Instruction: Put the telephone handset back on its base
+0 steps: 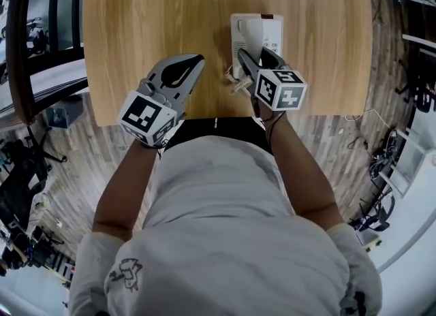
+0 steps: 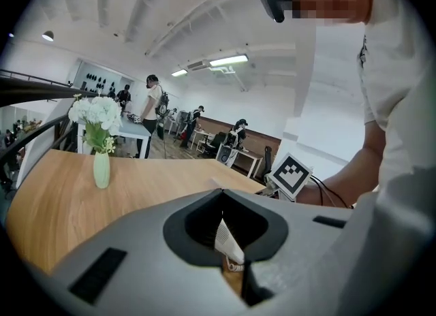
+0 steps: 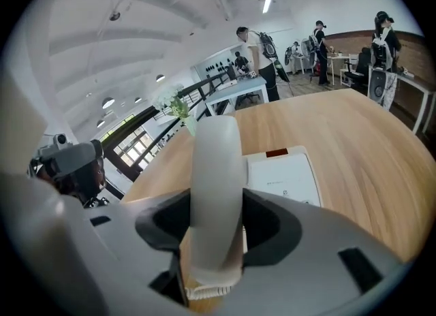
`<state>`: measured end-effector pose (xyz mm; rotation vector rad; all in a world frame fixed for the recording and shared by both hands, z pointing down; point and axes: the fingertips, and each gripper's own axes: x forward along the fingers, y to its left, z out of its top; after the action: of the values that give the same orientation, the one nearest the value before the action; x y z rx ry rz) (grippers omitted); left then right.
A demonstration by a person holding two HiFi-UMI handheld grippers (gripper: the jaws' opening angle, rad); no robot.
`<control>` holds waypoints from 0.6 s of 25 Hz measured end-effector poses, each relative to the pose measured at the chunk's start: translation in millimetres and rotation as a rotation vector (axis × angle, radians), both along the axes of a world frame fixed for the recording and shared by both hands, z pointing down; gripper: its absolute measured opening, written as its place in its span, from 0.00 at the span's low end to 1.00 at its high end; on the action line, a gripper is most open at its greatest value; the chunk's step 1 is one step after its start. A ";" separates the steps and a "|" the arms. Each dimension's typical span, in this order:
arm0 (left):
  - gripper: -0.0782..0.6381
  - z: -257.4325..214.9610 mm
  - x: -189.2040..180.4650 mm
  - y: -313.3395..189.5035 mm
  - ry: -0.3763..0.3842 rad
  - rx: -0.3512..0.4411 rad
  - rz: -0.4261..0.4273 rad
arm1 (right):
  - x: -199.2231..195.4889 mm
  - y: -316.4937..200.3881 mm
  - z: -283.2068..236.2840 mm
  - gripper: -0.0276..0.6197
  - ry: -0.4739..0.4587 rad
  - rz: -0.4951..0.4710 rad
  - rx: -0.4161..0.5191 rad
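The white telephone handset [image 1: 253,37] is clamped between the jaws of my right gripper [image 1: 254,54], standing up out of them [image 3: 216,185]. It hangs over the left side of the white phone base [image 1: 272,34], which lies flat on the wooden table [image 1: 136,22]; whether the handset touches the base I cannot tell. The base [image 3: 285,175] shows just behind the handset. The coiled cord [image 1: 238,83] trails from the handset's near end. My left gripper [image 1: 196,60] hovers to the left of the phone with its tips together and nothing held; through its gap the base [image 2: 228,243] shows.
A pale green vase of white flowers [image 2: 100,146] stands far back on the table, also in the right gripper view [image 3: 178,109]. The table's front edge [image 1: 204,118] runs just below both grippers, against the person's body. People and desks fill the room beyond.
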<state>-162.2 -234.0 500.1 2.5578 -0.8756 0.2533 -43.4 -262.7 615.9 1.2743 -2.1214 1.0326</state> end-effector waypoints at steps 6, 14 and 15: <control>0.12 15.5 3.1 -8.2 -0.014 -0.022 0.025 | -1.3 -7.4 28.7 0.38 0.057 0.014 -0.052; 0.12 25.2 2.6 -15.4 -0.016 -0.044 0.035 | -6.1 -11.7 45.0 0.39 0.088 0.045 -0.108; 0.12 25.9 2.5 -16.0 -0.016 -0.047 0.034 | -6.5 -12.2 45.4 0.39 0.090 0.049 -0.113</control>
<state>-159.7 -250.0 526.0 2.5326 -0.8229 0.3014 -49.9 -274.9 661.3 1.2990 -1.9459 1.0785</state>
